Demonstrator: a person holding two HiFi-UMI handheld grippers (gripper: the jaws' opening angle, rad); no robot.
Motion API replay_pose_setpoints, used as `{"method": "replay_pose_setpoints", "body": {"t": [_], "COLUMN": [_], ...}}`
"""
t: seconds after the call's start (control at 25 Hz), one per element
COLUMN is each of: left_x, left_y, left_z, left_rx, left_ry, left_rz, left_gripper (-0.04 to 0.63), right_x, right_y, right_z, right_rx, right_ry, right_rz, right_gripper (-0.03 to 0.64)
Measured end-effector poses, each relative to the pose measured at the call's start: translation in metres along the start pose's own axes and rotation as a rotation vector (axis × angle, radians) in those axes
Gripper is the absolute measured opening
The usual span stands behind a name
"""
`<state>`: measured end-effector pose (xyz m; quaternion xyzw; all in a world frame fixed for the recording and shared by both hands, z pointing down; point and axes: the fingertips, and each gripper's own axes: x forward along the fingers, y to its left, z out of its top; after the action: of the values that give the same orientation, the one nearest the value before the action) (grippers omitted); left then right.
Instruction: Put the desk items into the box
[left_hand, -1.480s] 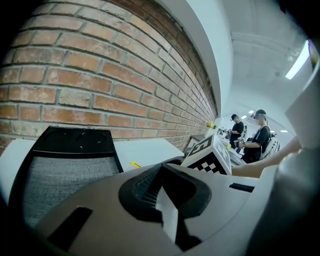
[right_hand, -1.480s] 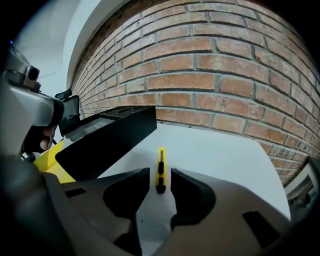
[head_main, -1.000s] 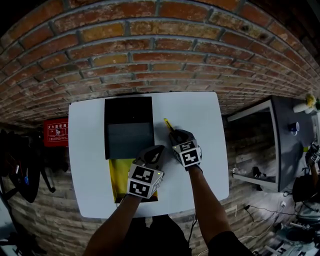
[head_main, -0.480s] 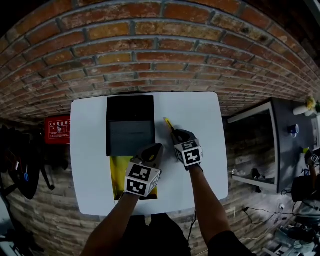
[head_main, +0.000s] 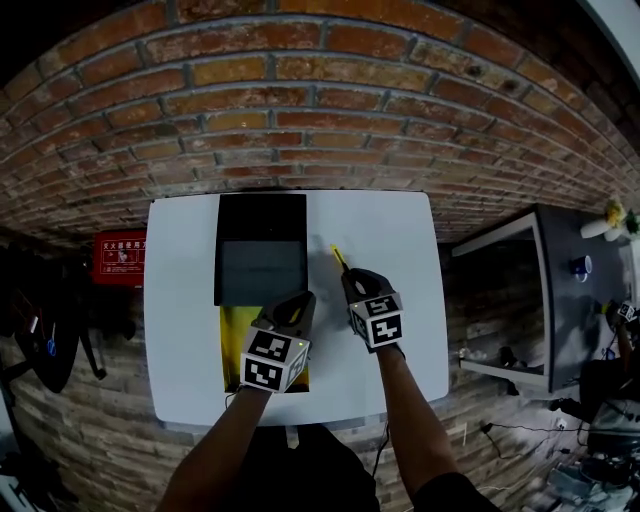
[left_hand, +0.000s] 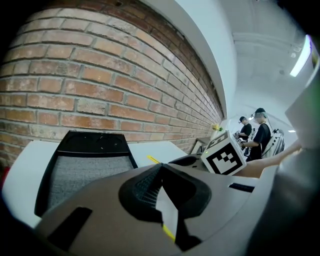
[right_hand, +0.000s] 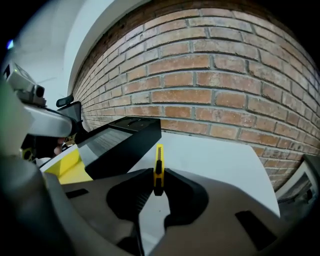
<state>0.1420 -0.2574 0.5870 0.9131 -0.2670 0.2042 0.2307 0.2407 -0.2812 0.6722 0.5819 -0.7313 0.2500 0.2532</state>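
- The left claw (head_main: 299, 301) is closed with nothing in it. It hangs over a yellow sheet (head_main: 232, 340) on the white counter (head_main: 390, 230).
- The right claw (head_main: 348, 275) has just been closing, and now it pinches a yellow knife (right_hand: 159, 159).
- The knife sticks out ahead, just right of the black box (head_main: 262, 212), not in it.
- The box sits past the sheet, at the counter's far edge.
- A brick wall (head_main: 300, 120) stands behind.

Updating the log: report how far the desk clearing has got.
Done: nothing visible inside the black box yet. In hand: the right tongs have just closed on the yellow utility knife. Left: put it in the box, then the yellow flat item by the box.
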Motion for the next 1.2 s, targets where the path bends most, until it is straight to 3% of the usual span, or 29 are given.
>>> {"method": "replay_pose_setpoints", "body": {"t": [0.56, 0.84, 1.2], "left_x": [-0.061, -0.096, -0.141], "left_y": [0.013, 0.021, 0.042], "left_z": [-0.019, -0.033, -0.064], "left_rx": [-0.048, -0.068, -0.113], "left_ry": [-0.032, -0.052, -0.053], "left_rz": [0.113, 0.178, 0.260], "left_gripper": [0.014, 0.014, 0.014], "right_x": [-0.069, -0.091, -0.091], "right_y": [0.050, 0.096, 0.154], "right_z": [0.008, 0.010, 0.001], "right_rx": [-0.025, -0.063, -0.149], "right_ry": [-0.121, -0.166, -0.147], "right_rz": [0.047, 0.126, 0.233], "right_gripper": [0.077, 0.077, 0.077]}}
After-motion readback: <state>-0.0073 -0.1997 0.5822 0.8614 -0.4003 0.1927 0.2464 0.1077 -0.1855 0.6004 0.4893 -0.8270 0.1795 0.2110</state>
